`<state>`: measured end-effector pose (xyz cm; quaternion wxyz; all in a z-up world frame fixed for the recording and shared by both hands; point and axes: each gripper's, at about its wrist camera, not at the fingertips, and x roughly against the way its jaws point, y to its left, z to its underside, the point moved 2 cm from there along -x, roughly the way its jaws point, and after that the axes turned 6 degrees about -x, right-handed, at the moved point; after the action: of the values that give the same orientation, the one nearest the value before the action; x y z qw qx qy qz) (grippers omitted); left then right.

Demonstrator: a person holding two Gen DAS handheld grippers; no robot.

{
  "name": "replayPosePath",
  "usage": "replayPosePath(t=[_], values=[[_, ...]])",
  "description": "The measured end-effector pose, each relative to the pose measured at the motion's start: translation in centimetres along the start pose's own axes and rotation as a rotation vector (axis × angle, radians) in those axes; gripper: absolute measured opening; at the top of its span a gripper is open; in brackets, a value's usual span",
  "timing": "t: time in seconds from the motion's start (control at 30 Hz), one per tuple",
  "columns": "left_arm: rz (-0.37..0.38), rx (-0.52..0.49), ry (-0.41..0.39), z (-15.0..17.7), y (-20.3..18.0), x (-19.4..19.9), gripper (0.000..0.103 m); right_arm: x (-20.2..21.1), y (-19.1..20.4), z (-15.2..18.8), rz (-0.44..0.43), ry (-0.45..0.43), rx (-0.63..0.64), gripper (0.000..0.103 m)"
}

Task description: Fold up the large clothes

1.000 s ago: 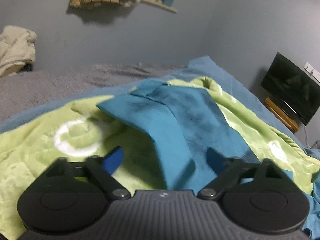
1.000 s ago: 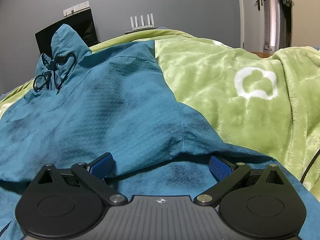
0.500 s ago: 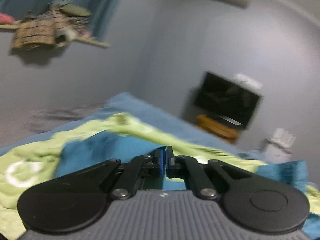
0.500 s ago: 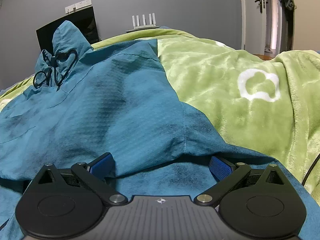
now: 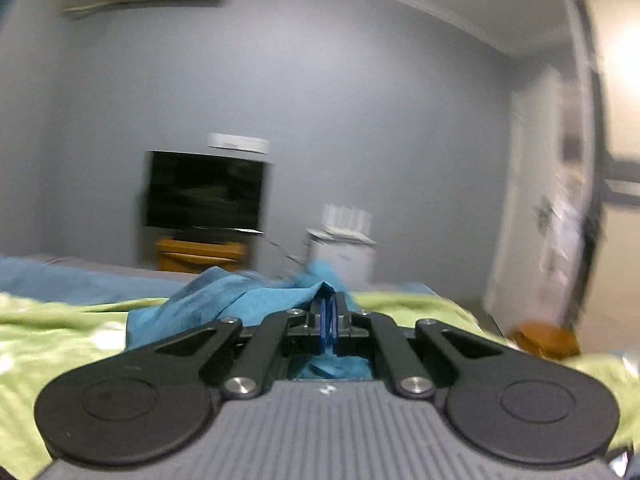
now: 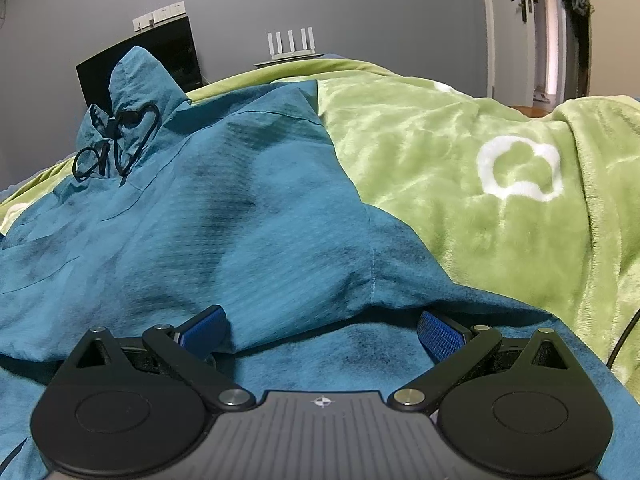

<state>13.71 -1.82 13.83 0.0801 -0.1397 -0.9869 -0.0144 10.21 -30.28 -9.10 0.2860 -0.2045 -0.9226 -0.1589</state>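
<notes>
A teal hooded jacket [image 6: 240, 208] lies spread on a green fleece blanket [image 6: 460, 160]. Its hood [image 6: 136, 80] stands up at the far left, with a black drawstring [image 6: 120, 140] looped below it. My right gripper [image 6: 320, 324] rests low on the jacket, open, its blue pads [image 6: 204, 328] spread either side of a raised fold. In the blurred left wrist view, my left gripper [image 5: 329, 308] is shut on a pinch of the jacket [image 5: 224, 300]. The cloth peaks at its tips and trails down to the blanket [image 5: 60, 340].
A dark TV [image 5: 204, 192] on an orange stand [image 5: 200, 254] and a white router [image 5: 344, 216] on a white cabinet stand against the grey wall beyond the bed. A white door [image 6: 520, 20] is at the far right. A black cable [image 6: 624, 340] crosses the blanket's right edge.
My left gripper shut on the jacket, then swung right and upward with the cloth; its view turned from the shelf wall to the TV wall. The right gripper stayed put.
</notes>
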Motion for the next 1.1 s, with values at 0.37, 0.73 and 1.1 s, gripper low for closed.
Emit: replayPosePath(t=[0.37,0.73,1.1], values=[[0.123,-0.068,0.300,10.0,-9.8,-5.7,0.074,-0.2,0.1,0.0,-0.008,0.006,0.003,0.102],[-0.166,-0.080,0.358,14.7,1.7,-0.6,0.077,4.2,2.9,-0.5,-0.208,-0.119,0.102,0.101],[-0.398,0.133,0.506,21.2,11.4,-0.9,0.077,8.8,18.2,2.8,-0.467,-0.025,0.620,0.080]])
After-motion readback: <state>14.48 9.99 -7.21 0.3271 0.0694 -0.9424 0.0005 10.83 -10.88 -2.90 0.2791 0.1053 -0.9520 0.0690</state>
